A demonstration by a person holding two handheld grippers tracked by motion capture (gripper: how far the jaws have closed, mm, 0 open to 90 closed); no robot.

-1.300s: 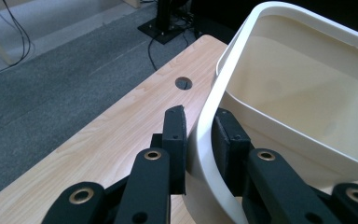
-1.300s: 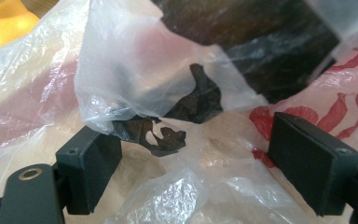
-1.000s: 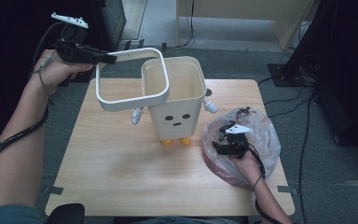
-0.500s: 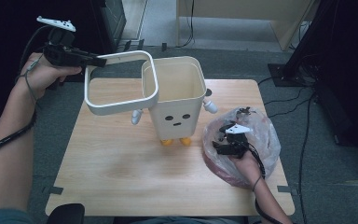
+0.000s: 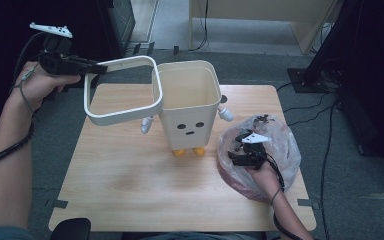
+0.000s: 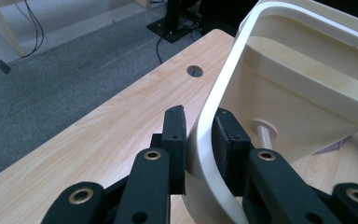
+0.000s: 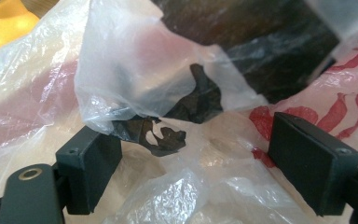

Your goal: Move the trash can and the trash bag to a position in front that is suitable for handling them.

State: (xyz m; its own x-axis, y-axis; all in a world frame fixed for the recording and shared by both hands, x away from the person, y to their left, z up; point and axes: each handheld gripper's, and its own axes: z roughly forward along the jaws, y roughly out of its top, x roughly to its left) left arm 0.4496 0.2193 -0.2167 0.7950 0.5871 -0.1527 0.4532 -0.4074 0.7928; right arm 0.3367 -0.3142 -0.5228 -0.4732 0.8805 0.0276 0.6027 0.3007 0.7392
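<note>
Fingers (image 6: 203, 140) of my left gripper (image 5: 87, 67) are clenched on one thin side of the ring (image 5: 122, 90), the bin's loose cream rim, which I hold in the air over the tabletop's (image 5: 130, 175) far left corner. Its other side overlaps the bin's (image 5: 187, 107) mouth and may be touching the near wall; I cannot tell for sure. My right gripper (image 5: 242, 155) sits at the right edge, its fingers (image 7: 91, 165) spread wide with the bag's (image 5: 280, 145) crumpled film between them, pressing on nothing.

My grip is the weak spot. I pinch a smooth, curved plastic band at one point, so the ring's long free side could lever it down and let it swivel or slide out. If that side catches the bin's lip as I carry it, the light bin, standing on small yellow feet near the middle, could tip or skid toward the bag. On the right, the film is slippery and bunched; closing there might catch only a loose fold, and it could tear or pull free.
</note>
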